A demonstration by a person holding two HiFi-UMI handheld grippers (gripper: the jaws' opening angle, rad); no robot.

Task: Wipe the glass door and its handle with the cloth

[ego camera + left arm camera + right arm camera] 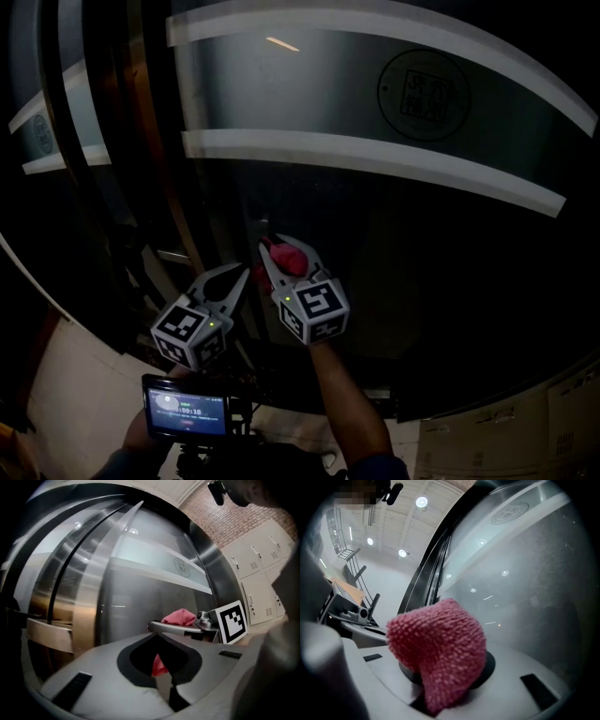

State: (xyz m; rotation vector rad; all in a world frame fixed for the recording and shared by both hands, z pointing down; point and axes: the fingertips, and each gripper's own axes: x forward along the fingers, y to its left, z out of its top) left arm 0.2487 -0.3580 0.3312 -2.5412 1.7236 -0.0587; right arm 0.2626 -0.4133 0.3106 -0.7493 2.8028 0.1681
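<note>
A dark glass door [441,272] fills the head view, crossed by two pale frosted stripes [375,155]. A round emblem [424,96] is printed between the stripes, towards the door's upper right corner.

The right gripper [287,266] is raised in front of the pane, below the lower stripe and close to the door's left edge, where an upright metal frame [187,187] is seen. Its jaws are clenched on a pink knitted cloth [291,253]. In the right gripper view the cloth [440,653] is bunched into a rounded wad that bulges out past the jaw tips towards the glass. Whether it is actually pressed on the pane cannot be told.

The left gripper [240,277] is held just beside the right one, on its left and slightly lower. In the left gripper view its jaws are seen closed tip to tip, with nothing gripped between them. The cloth [179,617] is seen beyond them, and part of it shows through the opening between the jaws.

A small lit screen [186,405] is seen near the bottom edge of the head view, below the left gripper.
</note>
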